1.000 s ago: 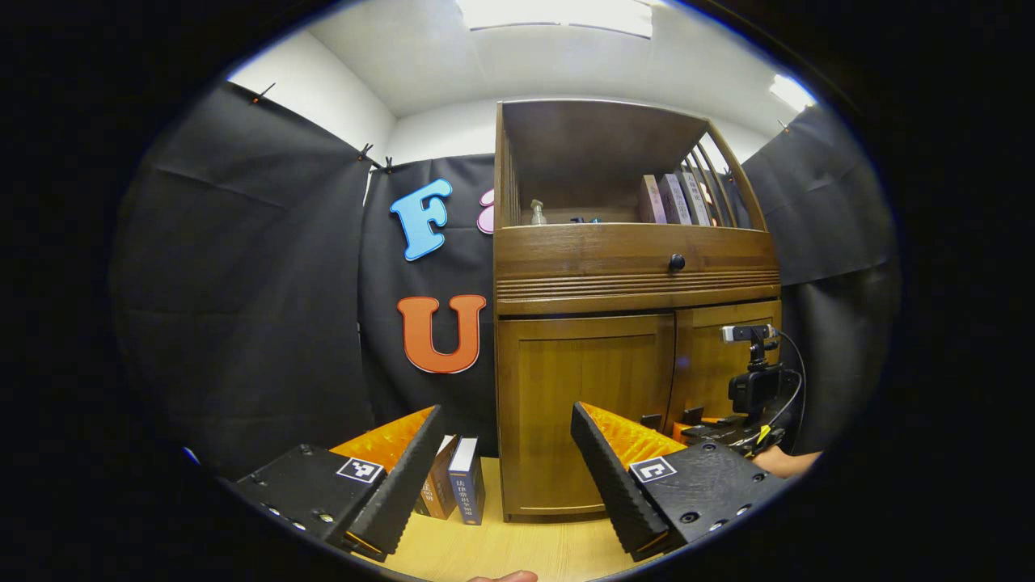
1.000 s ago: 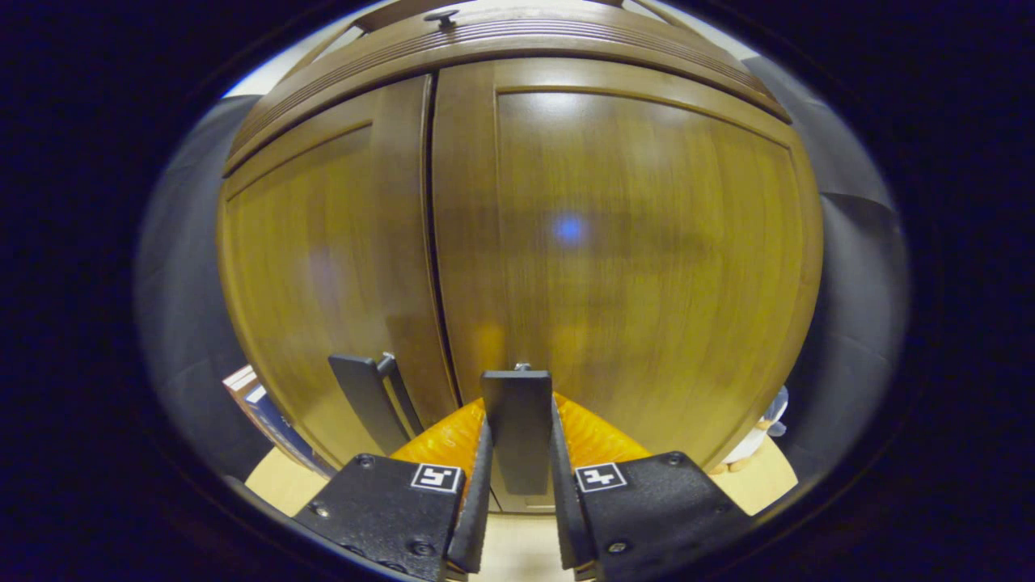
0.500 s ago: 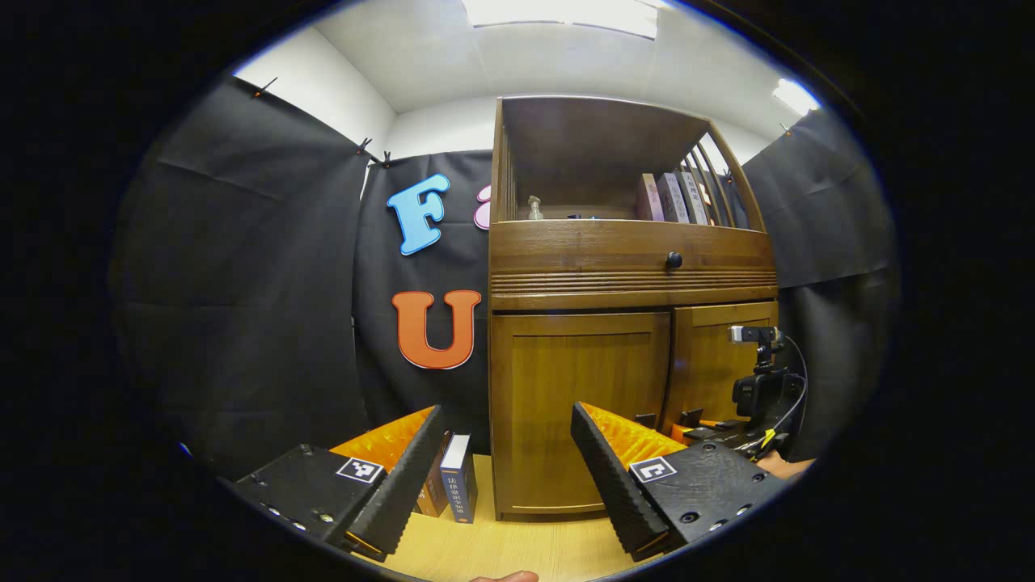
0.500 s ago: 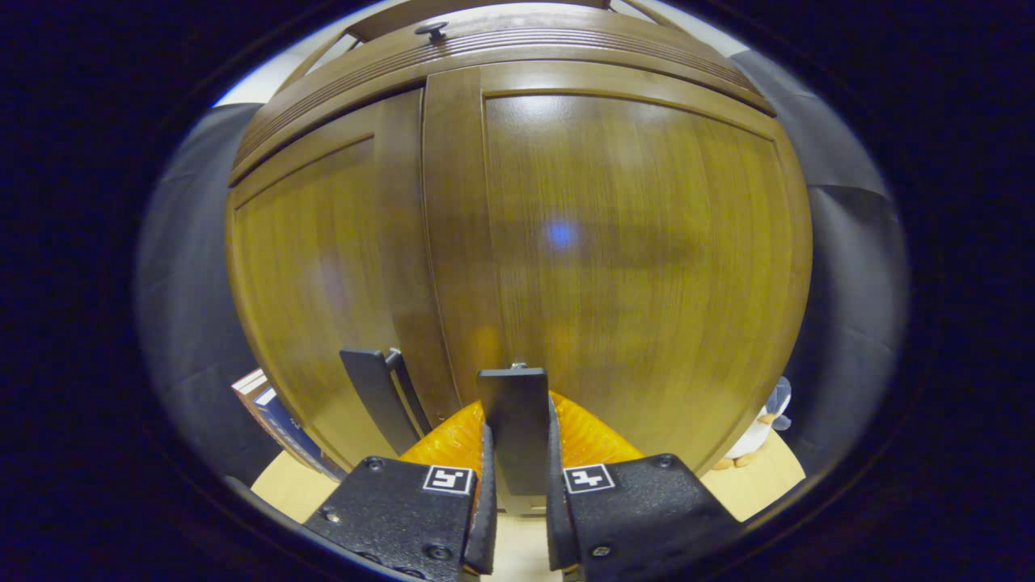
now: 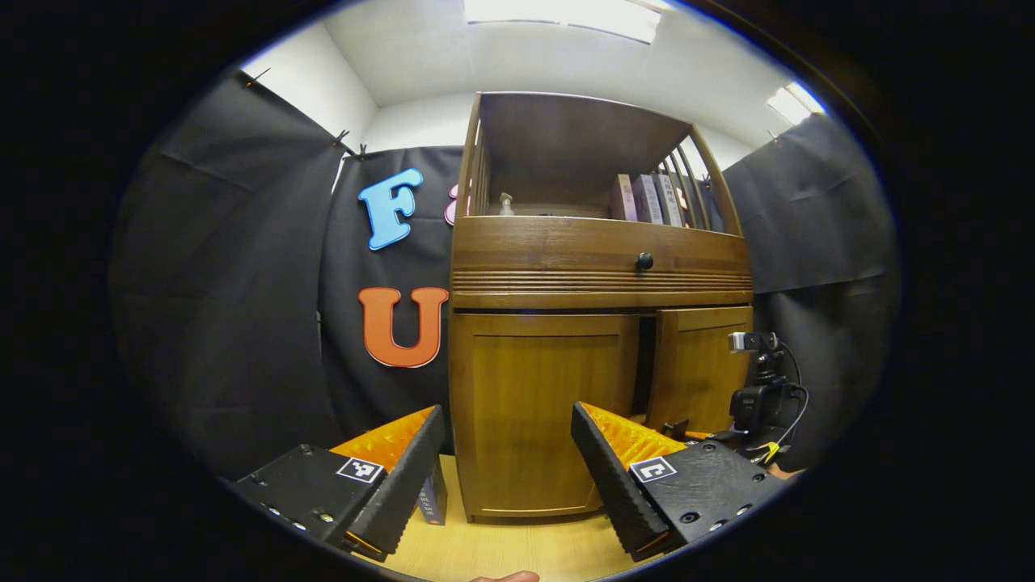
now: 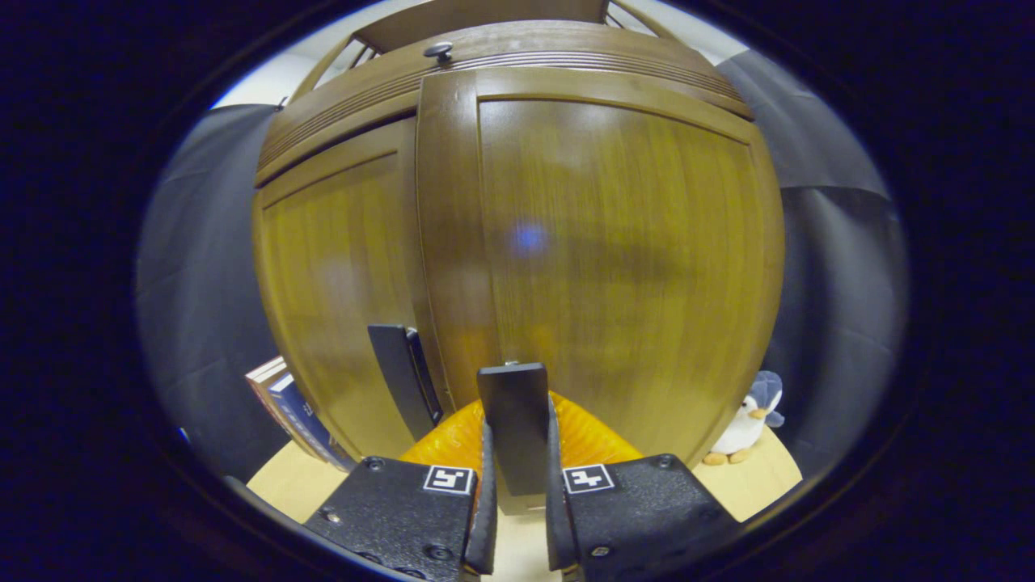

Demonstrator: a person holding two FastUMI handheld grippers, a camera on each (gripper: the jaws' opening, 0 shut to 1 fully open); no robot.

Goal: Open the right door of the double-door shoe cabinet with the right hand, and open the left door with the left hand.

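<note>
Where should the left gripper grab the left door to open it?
Pinch the left door handle, the thin upright tab standing out of the left door near its inner edge. It is flat and vertical, so bring the open left gripper straight in from the front, fingers on its two flat faces, the way the right gripper holds the right door handle.

Left gripper [image 5: 505,465]: two wedge-shaped fingers with ribbed inner faces, each on a black textured block with a small square black-and-white marker and round screw heads. Right gripper [image 6: 517,501]: the same black blocks, markers and screws, with ribbed fingers. In the left gripper view it appears farther off as a black body topped by a small camera, with a black cable looping behind it.
</note>
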